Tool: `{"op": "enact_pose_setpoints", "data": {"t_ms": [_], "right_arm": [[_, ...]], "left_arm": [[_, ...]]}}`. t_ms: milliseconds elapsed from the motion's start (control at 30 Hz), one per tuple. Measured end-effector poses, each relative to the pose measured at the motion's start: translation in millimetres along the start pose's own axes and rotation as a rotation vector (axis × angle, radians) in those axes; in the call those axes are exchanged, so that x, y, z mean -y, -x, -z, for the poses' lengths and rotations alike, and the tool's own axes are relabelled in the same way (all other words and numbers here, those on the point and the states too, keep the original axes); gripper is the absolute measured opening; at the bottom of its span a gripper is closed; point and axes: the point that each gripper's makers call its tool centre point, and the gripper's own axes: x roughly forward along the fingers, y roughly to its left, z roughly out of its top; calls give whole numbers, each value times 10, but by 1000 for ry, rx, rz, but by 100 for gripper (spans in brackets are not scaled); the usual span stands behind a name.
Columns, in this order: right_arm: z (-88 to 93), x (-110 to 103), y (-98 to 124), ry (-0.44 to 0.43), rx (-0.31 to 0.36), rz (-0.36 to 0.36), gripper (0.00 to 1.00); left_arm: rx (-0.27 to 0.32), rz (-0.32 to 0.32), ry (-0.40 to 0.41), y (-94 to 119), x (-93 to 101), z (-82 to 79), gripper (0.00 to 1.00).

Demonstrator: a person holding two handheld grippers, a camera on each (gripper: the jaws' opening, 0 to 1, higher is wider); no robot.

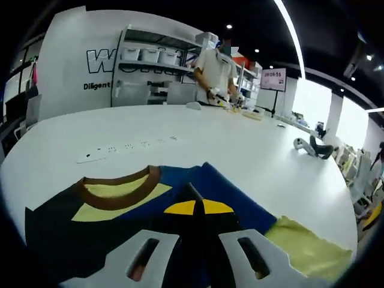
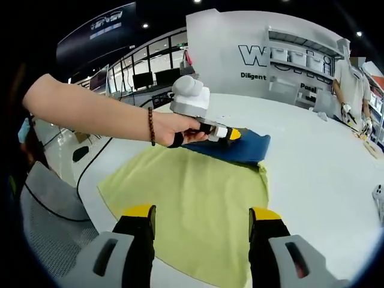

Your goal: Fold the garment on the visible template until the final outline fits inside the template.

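A dark blue and black garment (image 1: 234, 192) with a brown collar (image 1: 120, 189) and yellow panels lies on the white table. It partly covers a yellow-green template cloth (image 1: 309, 249). My left gripper (image 1: 194, 201) has its jaws pressed together at the blue fabric's folded edge. In the right gripper view a hand holds the left gripper (image 2: 231, 134) at the blue garment (image 2: 243, 149), beyond the wide template cloth (image 2: 192, 186). My right gripper (image 2: 201, 219) hovers open above the near part of that cloth, with nothing between its fingers.
A white power strip (image 1: 123, 148) lies on the round table (image 1: 240, 138) beyond the garment. A dark device (image 1: 315, 147) rests at the far right. A person (image 1: 216, 69) works at the table's far side before shelves. A cable (image 2: 90, 162) runs along the table's edge.
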Motion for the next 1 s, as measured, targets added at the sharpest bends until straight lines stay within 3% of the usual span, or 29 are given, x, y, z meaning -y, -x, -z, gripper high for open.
{"op": "enact_pose_setpoints", "data": {"t_ms": [300,400,467,633,800,1000], "right_arm": [[-3,6,7,-4,0,3,60],[-5,10,8,-2,0,1,60],[-4,14,10,-2,1,1,60],[6,12,11,-3,0,0,60],[8,-2,13,-6,3,-1,60],[3,-39,-14,-5,2,-11,60]], "left_arm": [[-61,-3,6,-33,24,178,0],[-83,55,21,-47,111,241,1],[-90,44,10,-44,81,250,1],[-94,91,36,-26,152,249,10],[-73,126,-40,81,175,111,20],[-53,128,25,238,17,-91,26]]}}
